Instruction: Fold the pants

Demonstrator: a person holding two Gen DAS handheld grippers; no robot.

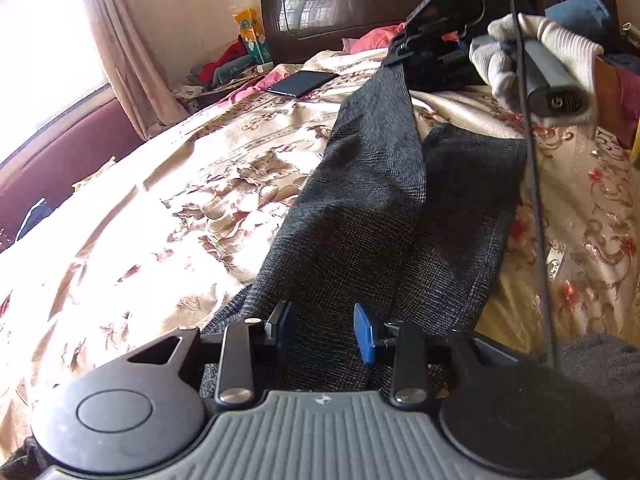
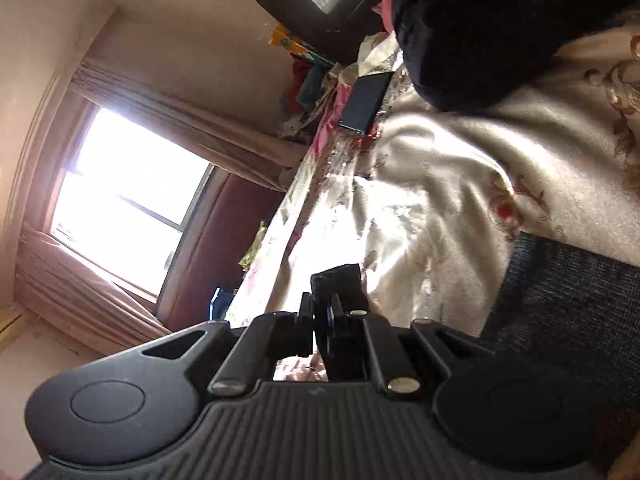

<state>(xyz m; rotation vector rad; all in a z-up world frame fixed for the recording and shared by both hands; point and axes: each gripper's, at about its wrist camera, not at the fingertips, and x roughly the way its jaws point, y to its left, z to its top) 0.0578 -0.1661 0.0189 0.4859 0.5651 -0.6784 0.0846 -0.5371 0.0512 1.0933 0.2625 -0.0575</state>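
Dark grey checked pants (image 1: 400, 216) lie along a floral bedspread (image 1: 180, 200). My left gripper (image 1: 325, 334) is open, its blue pads (image 1: 363, 336) just above the waist end of the pants. In that view my right gripper (image 1: 434, 28) is far off, shut on the end of one pant leg and lifting it. In the right wrist view, tilted sideways, my right gripper (image 2: 326, 312) is shut on a dark fold of the pants (image 2: 338, 276); the other leg (image 2: 568, 312) lies flat on the bed at the right.
A black phone (image 1: 302, 83) lies on the bed near the dark headboard (image 1: 340, 4). Clothes are piled by the headboard (image 1: 228, 66). A black bundle (image 2: 480, 32) sits on the bed. A cable (image 1: 534, 184) hangs across the right. A window with curtains (image 2: 128, 200) is at the left.
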